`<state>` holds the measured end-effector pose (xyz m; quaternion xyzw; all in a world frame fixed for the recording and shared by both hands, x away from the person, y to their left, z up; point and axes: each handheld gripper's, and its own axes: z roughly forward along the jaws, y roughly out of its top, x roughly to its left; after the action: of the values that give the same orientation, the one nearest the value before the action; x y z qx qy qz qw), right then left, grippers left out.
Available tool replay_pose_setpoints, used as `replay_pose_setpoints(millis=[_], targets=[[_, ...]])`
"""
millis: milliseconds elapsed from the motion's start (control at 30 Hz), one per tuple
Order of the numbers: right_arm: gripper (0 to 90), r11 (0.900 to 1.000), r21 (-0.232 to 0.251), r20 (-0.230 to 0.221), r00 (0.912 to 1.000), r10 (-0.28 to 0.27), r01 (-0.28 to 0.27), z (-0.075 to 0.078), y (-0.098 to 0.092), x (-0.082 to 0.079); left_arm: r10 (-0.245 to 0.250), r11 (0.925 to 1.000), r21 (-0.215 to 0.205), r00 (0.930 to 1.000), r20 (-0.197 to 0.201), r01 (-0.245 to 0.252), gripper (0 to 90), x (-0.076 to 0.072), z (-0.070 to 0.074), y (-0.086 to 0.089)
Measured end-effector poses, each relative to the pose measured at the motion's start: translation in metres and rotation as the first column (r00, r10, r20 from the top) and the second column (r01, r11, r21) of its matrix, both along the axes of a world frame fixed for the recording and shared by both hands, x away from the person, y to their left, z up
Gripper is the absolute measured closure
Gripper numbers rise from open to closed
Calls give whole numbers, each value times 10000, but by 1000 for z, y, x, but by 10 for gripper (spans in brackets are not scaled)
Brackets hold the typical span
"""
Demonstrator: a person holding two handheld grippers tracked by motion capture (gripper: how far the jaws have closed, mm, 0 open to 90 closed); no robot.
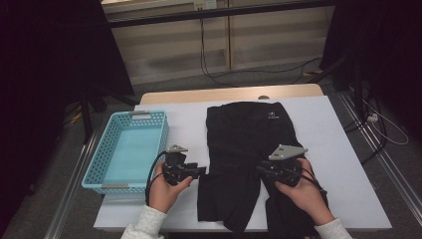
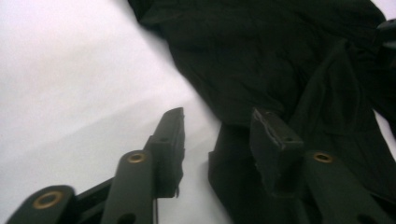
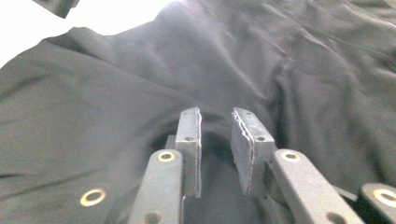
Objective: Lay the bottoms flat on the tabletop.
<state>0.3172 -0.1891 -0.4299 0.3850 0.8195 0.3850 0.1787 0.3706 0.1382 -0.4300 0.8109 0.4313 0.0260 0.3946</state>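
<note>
**Both grippers open over a black garment on the desk**

Two hands in pale knit sleeves come in at the near edge of the high view, each holding a black two-jaw gripper. Left gripper (image 1: 201, 172) sits at the left edge of the black fabric garment (image 1: 249, 149), which lies spread flat along the middle of the white-covered desk (image 1: 338, 149), its small pale logo at the far end. In the left gripper view its fingers (image 2: 170, 135) stand partly apart, one over bare white desk, the other over the garment's edge; nothing is gripped between them. Right gripper (image 1: 261, 169) hangs above the near right part of the garment. In the right gripper view its fingers (image 3: 190, 140) are a narrow gap apart, with dark cloth beneath them but none pinched. Off to the left, apart from the garment, stands a light blue perforated plastic basket (image 1: 99, 164).
</note>
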Motion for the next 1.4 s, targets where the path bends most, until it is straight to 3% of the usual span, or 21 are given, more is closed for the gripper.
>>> replay_pose_setpoints(millis=[167,233,333,433,467,500,567,600,667,700,733,933,1100,1167,1267,1400], targets=[[638,9985,31,-130,9985,539,-539,-4,18,-7,-595,9982,112,9981,155,593,531,-3,-4,-10],[611,9974,-55,-244,9971,720,-721,-7,24,-11,-822,9957,444,9965,135,815,583,-4,-6,-14],[598,9944,-82,-392,9937,1045,-1049,-12,31,-17,-683,9954,689,9975,173,670,664,-3,-11,-19],[592,9921,-210,-475,9914,1223,-1234,-15,37,-20,-676,9956,650,9977,-4,675,750,-1,-16,-21],[586,9897,-524,-535,9901,1301,-1329,-20,43,-22,-600,9956,718,9982,-39,601,779,0,-21,-24],[604,9871,-856,-421,9904,1318,-1350,-22,45,-22,-648,9949,774,9979,-51,650,792,0,-24,-26],[618,9850,-1012,-456,9897,1359,-1399,-25,46,-23,-609,9965,573,9981,-70,612,828,1,-25,-26],[687,9867,-767,-549,9887,1394,-1434,-29,46,-22,-619,9962,600,9980,-89,623,838,1,-26,-28],[794,9857,-768,-478,9880,1467,-1500,-30,45,-22,-646,9963,566,9978,-123,652,861,0,-26,-30],[794,9857,-768,-478,9880,1467,-1500,-30,45,-22,-646,9963,566,9978,-123,652,867,0,-26,-30],[882,9825,-828,-475,9854,1635,-1670,-30,46,-23,-590,9966,566,9982,-75,593,874,0,-26,-32],[900,9853,-230,-916,9818,1666,-1694,-24,36,-26,-220,9992,319,9993,-304,230,889,2,-19,-22],[900,9817,-490,-1175,9771,1773,-1840,-26,29,-33,50,9999,129,9996,-283,-46,887,5,-15,-11],[900,9816,-385,-1233,9757,1813,-1873,-27,28,-34,44,9998,195,9994,-341,-38,887,5,-16,-11],[898,9817,-516,-1153,9775,1764,-1833,-26,27,-34,80,10000,-14,9998,-197,-80,833,5,-17,-13],[900,9823,-909,-995,9829,1549,-1640,-26,27,-33,37,10000,-46,10000,-52,-37,841,7,-18,-16]])
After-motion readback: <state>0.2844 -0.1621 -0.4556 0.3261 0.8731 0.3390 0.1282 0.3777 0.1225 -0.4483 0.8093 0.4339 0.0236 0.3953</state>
